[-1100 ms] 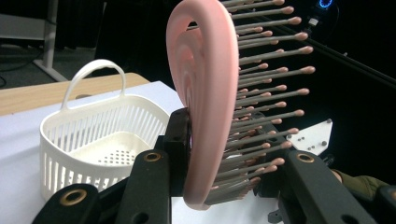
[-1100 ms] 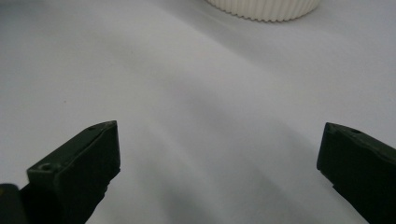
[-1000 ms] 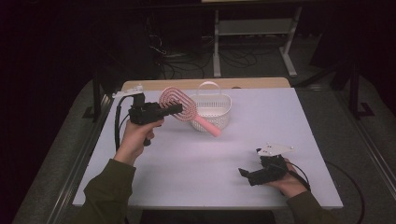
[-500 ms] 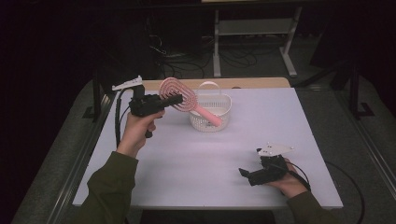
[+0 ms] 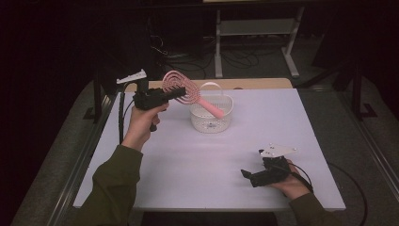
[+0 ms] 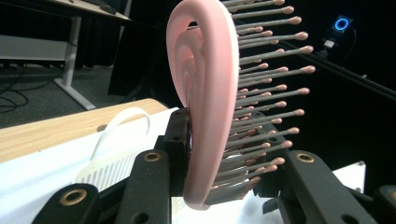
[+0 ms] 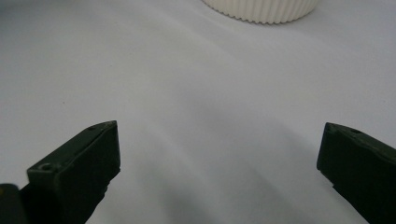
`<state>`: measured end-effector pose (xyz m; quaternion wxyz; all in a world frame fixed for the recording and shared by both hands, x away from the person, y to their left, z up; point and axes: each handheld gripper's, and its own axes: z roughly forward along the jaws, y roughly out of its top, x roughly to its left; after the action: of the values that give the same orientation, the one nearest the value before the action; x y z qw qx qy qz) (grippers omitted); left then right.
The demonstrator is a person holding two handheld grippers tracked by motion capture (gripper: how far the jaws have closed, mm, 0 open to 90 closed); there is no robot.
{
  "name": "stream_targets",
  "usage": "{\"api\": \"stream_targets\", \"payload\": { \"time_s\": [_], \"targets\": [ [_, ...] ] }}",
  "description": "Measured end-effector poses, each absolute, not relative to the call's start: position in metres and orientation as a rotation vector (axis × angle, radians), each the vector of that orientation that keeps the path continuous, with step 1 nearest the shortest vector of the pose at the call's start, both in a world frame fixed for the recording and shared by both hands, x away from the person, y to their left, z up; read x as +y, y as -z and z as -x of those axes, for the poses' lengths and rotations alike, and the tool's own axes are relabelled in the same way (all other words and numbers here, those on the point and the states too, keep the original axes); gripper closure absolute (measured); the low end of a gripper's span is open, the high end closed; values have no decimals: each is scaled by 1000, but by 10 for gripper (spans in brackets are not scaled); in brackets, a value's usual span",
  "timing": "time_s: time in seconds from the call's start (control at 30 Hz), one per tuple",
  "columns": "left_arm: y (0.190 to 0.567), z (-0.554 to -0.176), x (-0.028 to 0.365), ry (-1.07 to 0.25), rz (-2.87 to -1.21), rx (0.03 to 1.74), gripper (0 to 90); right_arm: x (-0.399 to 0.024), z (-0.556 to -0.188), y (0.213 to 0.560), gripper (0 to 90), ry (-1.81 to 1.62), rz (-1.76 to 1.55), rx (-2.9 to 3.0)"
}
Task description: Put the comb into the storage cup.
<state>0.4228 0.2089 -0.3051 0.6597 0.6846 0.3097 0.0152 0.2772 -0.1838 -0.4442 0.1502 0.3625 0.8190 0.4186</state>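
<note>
My left gripper [image 5: 178,92] is shut on a pink hairbrush [image 5: 181,87], held in the air at the table's far left. The brush head stands up out of the jaws and its handle slants down over a white basket [image 5: 211,123]. In the left gripper view the pink hairbrush [image 6: 205,102] sits clamped between both jaws, bristles pointing right, with the white basket [image 6: 109,165] behind and below it. My right gripper [image 5: 246,175] rests near the front right of the table, a hand around it. Its jaws stand wide apart over bare tabletop, my right gripper [image 7: 219,158] holding nothing.
The white table [image 5: 282,117] has a wooden strip along its far edge. A metal frame [image 5: 254,33] and cables lie on the dark floor beyond it. The basket's ribbed base [image 7: 261,9] shows at the top of the right gripper view.
The left hand has lifted the hairbrush slightly and swung its head up and toward the left, so the handle now points down over the basket. The right gripper has stayed put.
</note>
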Motion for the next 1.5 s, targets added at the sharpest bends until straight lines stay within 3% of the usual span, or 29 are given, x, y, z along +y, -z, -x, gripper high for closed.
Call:
{"api": "stream_targets", "payload": {
  "time_s": [1.5],
  "targets": [
    [340, -459, 186, -81, -1550, 820, 655, -184, -277, 444, 0, -1202, -1049, 2352]
  ]
}}
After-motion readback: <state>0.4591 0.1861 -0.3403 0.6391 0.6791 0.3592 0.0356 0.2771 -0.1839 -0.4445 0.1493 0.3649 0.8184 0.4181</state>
